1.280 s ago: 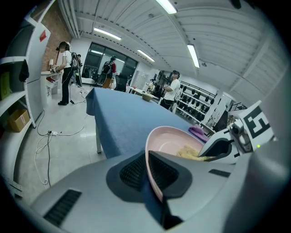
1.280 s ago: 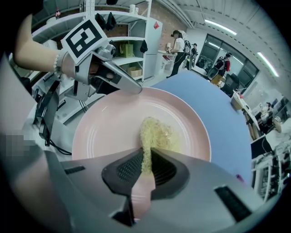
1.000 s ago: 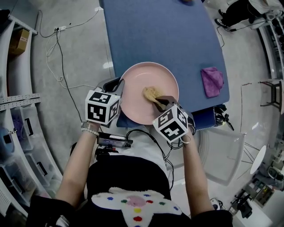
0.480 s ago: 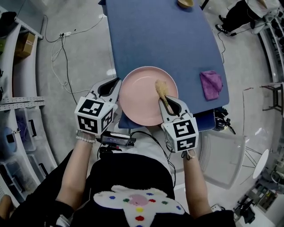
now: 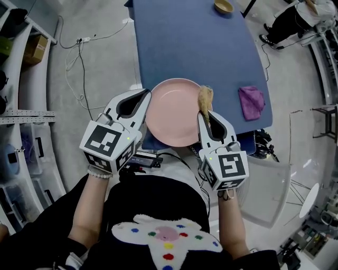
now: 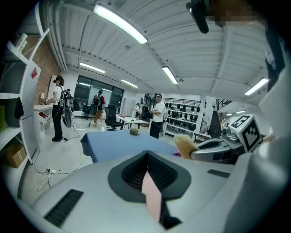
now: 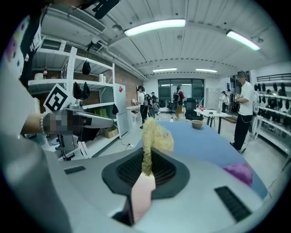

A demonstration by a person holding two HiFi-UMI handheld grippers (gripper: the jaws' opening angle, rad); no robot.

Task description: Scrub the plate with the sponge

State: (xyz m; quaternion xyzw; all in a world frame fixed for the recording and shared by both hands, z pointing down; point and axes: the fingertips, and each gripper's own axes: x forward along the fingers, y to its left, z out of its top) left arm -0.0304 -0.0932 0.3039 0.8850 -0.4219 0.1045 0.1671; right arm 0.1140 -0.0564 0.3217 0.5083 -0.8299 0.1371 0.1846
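A pink plate (image 5: 177,111) hangs above the near end of the blue table (image 5: 195,47). My left gripper (image 5: 143,100) is shut on its left rim; the jaws have just been closing, and the rim's pink edge (image 6: 152,195) shows between them. At the plate's right rim my right gripper (image 5: 206,113) is shut on a tan sponge (image 5: 205,98). The sponge (image 7: 154,136) sticks up out of the jaws in the right gripper view, and a pink strip of plate shows just below it. From the left gripper view the sponge (image 6: 184,145) and the right gripper (image 6: 218,148) are seen side-on.
A purple cloth (image 5: 251,102) lies on the table's right side and a small tan bowl (image 5: 224,7) at its far end. Cables run over the floor on the left beside shelving. Several people stand in the room beyond the table.
Both grippers have come up towards the camera with the plate. The sponge went from the plate's middle to its right rim, and the right gripper rolled so its marker cube faces up.
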